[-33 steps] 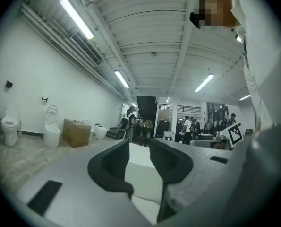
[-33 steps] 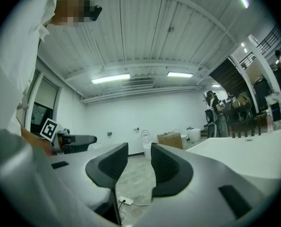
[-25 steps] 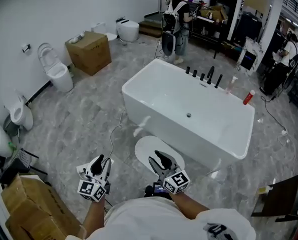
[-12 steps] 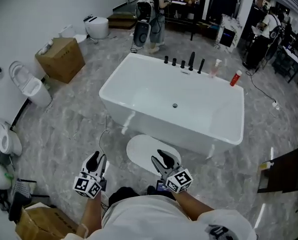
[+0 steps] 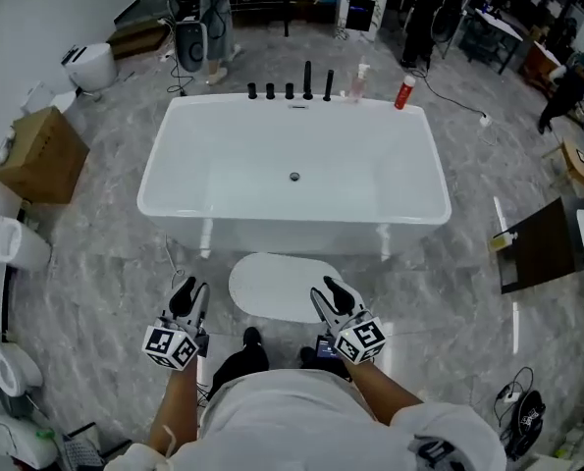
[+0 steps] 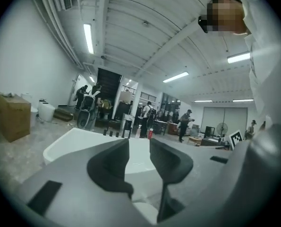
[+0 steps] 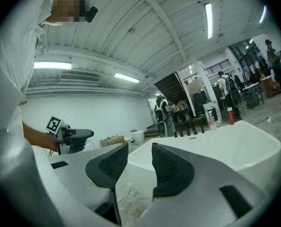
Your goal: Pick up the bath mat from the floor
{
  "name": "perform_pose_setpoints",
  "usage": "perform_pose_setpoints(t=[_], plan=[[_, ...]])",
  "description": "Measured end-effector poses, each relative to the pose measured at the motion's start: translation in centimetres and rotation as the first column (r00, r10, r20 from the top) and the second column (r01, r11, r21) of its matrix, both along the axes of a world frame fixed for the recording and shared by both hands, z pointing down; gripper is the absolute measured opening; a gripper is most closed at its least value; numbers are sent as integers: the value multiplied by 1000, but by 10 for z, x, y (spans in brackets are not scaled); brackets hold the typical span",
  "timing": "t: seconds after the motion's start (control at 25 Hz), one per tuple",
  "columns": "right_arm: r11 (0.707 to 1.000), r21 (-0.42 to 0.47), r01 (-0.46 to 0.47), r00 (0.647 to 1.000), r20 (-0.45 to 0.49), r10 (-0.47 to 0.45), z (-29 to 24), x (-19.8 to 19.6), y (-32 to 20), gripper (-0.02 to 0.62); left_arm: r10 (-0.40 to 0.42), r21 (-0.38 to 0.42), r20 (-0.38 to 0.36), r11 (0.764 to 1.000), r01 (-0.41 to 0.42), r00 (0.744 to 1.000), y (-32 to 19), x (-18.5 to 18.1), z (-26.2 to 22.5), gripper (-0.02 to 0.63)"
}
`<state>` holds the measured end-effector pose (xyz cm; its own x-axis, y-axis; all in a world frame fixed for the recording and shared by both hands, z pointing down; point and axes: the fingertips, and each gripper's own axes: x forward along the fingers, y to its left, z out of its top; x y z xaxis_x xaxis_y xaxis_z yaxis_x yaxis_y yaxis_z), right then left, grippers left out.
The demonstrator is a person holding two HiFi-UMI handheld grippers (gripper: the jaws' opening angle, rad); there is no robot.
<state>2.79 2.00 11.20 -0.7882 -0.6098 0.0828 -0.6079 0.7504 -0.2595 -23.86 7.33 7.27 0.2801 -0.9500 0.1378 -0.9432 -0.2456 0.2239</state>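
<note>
White bath mat [image 5: 284, 287] lies flat on the grey floor [image 5: 95, 292], just in front of the tub [image 5: 293, 226]; my left gripper [image 5: 189, 290] and right gripper [image 5: 329, 288] are by its two ends; left gripper view: jaws apart, holding nothing; right gripper view: the same.

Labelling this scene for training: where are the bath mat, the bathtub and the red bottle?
bath mat [image 5: 277, 285]: head view, middle of the oval.
bathtub [image 5: 292, 235]: head view, near outer wall.
red bottle [image 5: 403, 92]: head view, middle of its body.
</note>
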Motion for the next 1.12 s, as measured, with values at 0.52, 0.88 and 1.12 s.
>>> perform_pose_setpoints(t=[0.52,0.88,1.12], plan=[[941,-231,-247,948,-257,186,131,13,-23,175,202,-206,-51,956,-208,978,-91,-100,132,137],[788,-506,-351,916,-359,178,327,101,-22,198,197,-462,-97,859,-220,976,-112,-93,319,156],[733,-565,-378,906,-389,166,458,138,-52,207,131,-580,-155,790,-198,979,-123,-86,458,166]])
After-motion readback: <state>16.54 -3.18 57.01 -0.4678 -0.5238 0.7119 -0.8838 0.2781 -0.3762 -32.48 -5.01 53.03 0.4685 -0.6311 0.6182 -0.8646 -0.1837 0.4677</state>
